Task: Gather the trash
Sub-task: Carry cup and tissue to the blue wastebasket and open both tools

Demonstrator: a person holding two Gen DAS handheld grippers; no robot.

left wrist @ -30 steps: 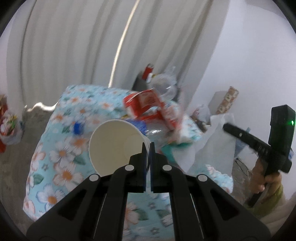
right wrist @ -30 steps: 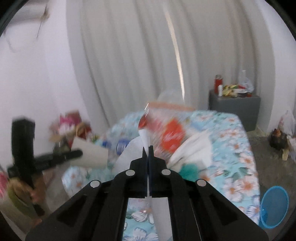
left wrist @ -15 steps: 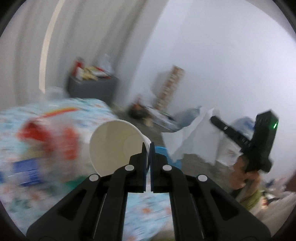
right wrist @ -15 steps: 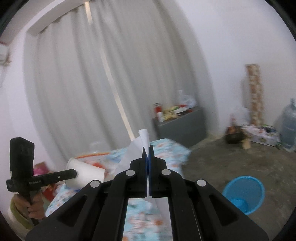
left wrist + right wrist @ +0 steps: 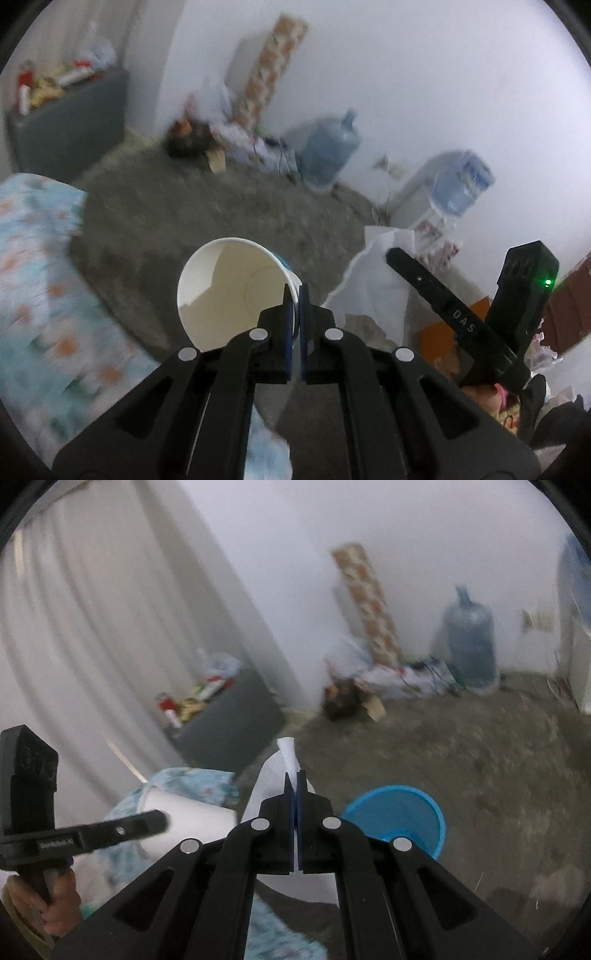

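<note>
Left gripper point(image 5: 294, 295): jaws clamped on the rim of a white paper cup point(image 5: 236, 291), whose open mouth faces the camera, up and left of the fingertips.
Right gripper point(image 5: 294, 781): jaws pinched on a white tissue sheet point(image 5: 288, 757) that sticks up past the tips and hangs below.
Blue bin point(image 5: 402, 812): on the grey floor, just right of the right gripper.
Left view only: 2 water jugs, tissue drooping from the right gripper.
Right view only: curtain, grey cabinet, most of the bin.

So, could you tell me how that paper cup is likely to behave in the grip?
The paper cup is pinched by its thin rim in the left gripper, so it probably dents easily. It looks empty, so likely light. Being round, it may roll if dropped.
</note>
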